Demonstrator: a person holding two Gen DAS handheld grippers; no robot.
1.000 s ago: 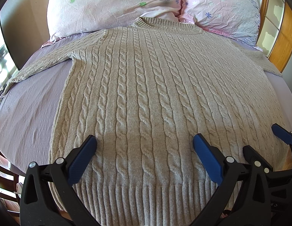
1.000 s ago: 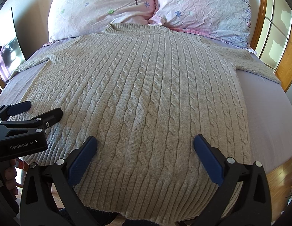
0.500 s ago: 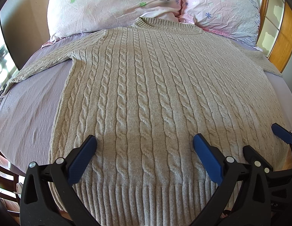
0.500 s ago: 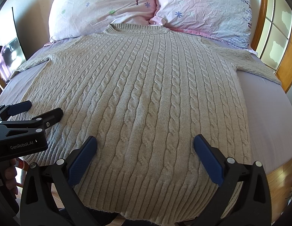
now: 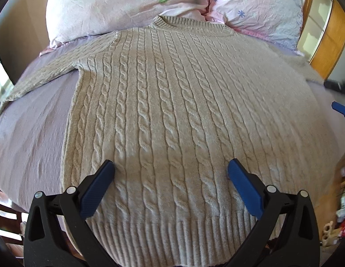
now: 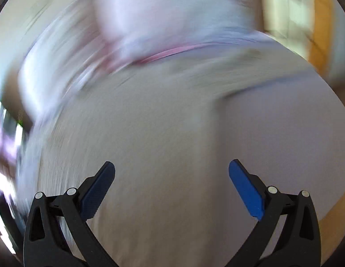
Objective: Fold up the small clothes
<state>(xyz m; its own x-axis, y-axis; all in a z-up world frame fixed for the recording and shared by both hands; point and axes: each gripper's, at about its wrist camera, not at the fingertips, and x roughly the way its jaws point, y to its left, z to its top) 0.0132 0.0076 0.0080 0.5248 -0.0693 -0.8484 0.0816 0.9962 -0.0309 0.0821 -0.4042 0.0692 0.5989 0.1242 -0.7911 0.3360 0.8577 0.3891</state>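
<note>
- The sweater [image 5: 163, 115] lies flat on the bed [image 5: 32, 138], face up. Its long axis runs straight away from me: ribbed hem [image 5: 172, 238] nearest, neckline [image 5: 183, 21] far off against the pillows [image 5: 128, 4].
- Its left sleeve [image 5: 43, 77] stretches out and down toward the bed's left edge, well apart from my left tongs [image 5: 171, 175] and up to their left.
- My left tongs hover over the hem end of the body, roughly on its middle cables. They are spread wide and hold nothing; the blue pads [image 5: 98, 191] frame bare knit. They point along the garment toward the neckline, tilted down at it.
- At the far right of the left view a blurred dark shape with a blue tip [image 5: 340, 109] sits beyond the sweater's right edge. I judge it to be my right tongs, level with the body's middle.
- The right view is smeared by motion. My right tongs [image 6: 171, 179] are also spread wide and empty, over pale lavender sheet [image 6: 272, 133], with what looks like the sweater's right edge and sleeve [image 6: 250, 89] ahead and to the left.
- I judge the right tongs nearer the right sleeve, the left nearer the hem and left sleeve. Folding has not begun.
</note>
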